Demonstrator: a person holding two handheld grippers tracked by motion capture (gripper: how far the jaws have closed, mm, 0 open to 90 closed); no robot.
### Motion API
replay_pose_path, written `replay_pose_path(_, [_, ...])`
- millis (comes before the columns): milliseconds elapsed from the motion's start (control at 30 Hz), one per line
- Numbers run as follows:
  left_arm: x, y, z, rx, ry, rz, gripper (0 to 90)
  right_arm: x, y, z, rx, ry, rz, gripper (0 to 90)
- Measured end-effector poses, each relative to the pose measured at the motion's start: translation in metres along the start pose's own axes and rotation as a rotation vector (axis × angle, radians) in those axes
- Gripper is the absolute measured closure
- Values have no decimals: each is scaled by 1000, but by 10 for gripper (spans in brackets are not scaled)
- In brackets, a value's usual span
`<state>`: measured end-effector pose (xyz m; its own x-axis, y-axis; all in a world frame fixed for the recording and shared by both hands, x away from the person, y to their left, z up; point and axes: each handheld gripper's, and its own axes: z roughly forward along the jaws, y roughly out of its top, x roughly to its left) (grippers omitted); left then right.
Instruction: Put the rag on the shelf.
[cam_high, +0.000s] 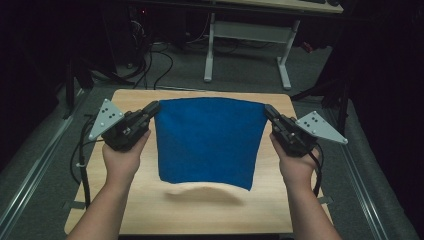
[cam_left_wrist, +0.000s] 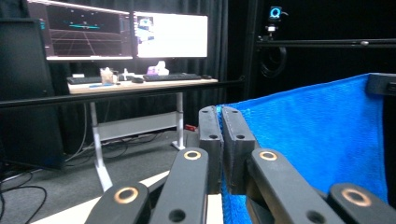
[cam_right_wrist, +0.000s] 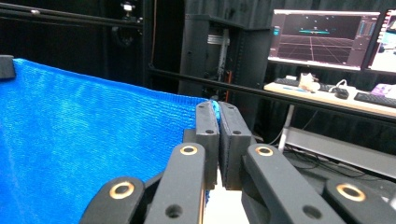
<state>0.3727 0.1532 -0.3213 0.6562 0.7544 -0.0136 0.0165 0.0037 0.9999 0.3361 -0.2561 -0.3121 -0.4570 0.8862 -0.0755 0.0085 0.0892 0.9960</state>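
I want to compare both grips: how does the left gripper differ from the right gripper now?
The left gripper pinches the blue cloth's upper left corner; the right gripper pinches its upper right corner. The left points inward to the right, the right inward to the left. Both are shut on the cloth, lifted above the wooden table.

The cloth (cam_high: 207, 140) hangs above the table (cam_high: 150, 205), stretched between the left gripper (cam_high: 156, 106) at its left top corner and the right gripper (cam_high: 267, 110) at its right top corner. Behind the table stands a desk (cam_high: 250, 30), with cables (cam_high: 155, 65) on the floor to its left.
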Motion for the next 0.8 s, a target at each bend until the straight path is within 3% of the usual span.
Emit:
replay_pose_path(133, [11, 0, 16, 46, 34, 7, 879, -11, 1, 14, 18, -9, 14, 886])
replay_pose_path(400, [27, 4, 35, 62, 71, 23, 879, -21, 11, 36, 23, -20, 30, 886])
replay_pose_path(533, [36, 5, 47, 93, 99, 15, 879, -24, 18, 55, 26, -33, 34, 886])
replay_pose_path(800, [56, 14, 74, 145, 143, 45, 880, -35, 25, 85, 48, -48, 27, 886])
